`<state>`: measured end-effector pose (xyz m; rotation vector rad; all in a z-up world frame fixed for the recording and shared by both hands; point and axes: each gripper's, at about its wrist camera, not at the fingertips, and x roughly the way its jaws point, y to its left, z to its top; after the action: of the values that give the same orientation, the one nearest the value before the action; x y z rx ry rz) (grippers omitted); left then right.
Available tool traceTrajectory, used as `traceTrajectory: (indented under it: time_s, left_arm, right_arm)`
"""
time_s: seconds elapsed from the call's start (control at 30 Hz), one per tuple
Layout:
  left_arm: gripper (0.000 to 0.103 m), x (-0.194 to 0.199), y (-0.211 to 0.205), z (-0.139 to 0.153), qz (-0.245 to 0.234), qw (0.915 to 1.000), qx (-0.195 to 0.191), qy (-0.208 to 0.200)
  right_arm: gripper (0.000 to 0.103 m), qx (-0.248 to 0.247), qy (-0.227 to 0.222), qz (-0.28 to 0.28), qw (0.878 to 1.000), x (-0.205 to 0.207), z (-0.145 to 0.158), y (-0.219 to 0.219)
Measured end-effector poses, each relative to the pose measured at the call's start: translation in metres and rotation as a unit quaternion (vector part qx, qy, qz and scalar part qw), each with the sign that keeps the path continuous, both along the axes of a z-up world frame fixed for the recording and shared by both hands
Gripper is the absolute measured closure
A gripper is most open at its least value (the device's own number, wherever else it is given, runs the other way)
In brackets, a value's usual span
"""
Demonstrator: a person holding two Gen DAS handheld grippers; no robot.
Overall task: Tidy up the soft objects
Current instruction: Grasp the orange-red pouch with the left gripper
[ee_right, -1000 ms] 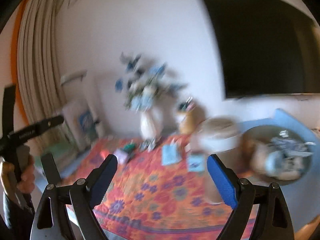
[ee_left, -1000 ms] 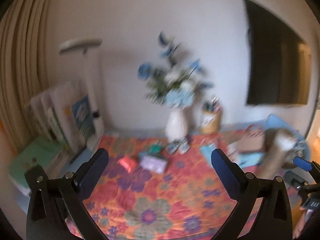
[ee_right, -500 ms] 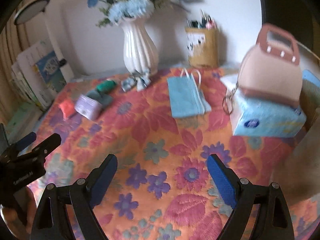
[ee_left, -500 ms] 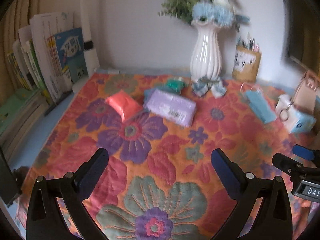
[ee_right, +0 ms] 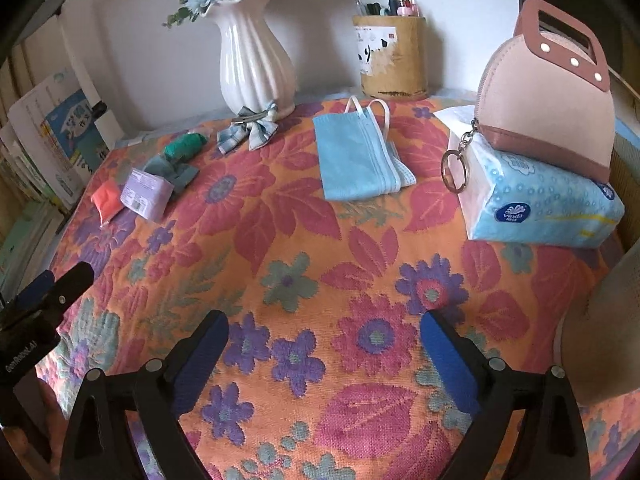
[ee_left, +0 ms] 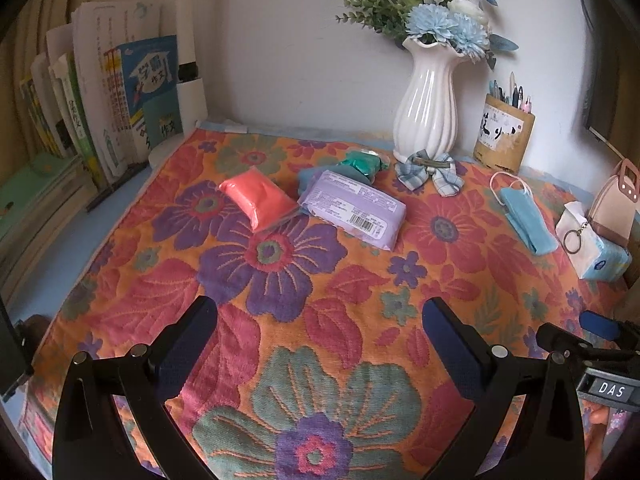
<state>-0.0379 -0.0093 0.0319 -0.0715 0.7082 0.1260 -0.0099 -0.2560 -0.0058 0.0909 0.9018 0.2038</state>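
Both my tongs hang empty over the flowered cloth point(ee_left: 280, 280), left gripper point(ee_left: 320, 332) spread wide, right gripper point(ee_right: 324, 344) opening on nothing, with the red pack point(ee_left: 256, 198), purple pack point(ee_left: 354, 208) and mask point(ee_right: 356, 156) far ahead, books point(ee_left: 120, 96) left, vase point(ee_left: 426, 112) at the wall.

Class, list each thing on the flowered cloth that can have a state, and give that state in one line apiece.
Left gripper: fingers open, nothing between them.
Right gripper: fingers opening, nothing between them.
Blue paper face mask: folded, lying flat.
Pink zip purse: upright on the tissue pack.
Blue soft tissue pack: open, one tissue sticking out.
Purple wipes pack: lying flat.
White ribbed vase: upright, holding flowers.
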Motion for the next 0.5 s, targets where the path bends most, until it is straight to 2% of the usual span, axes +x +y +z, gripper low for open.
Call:
traceTrajectory:
  time_s: [0.17, 0.5]
  left_arm:
    - [0.000, 0.0043, -0.0051, -0.0031, -0.001, 0.9998, 0.015, 0.015]
    - [0.000, 0.0051, -0.0049, -0.0045, 0.009, 0.9995, 0.020, 0.021]
  right_arm:
    - [0.000, -0.016, 0.008, 0.005, 1.000, 0.0022, -0.0024, 0.0049]
    - [0.000, -0.033, 0.014, 0.008, 0.999, 0.0048, -0.0043, 0.0083]
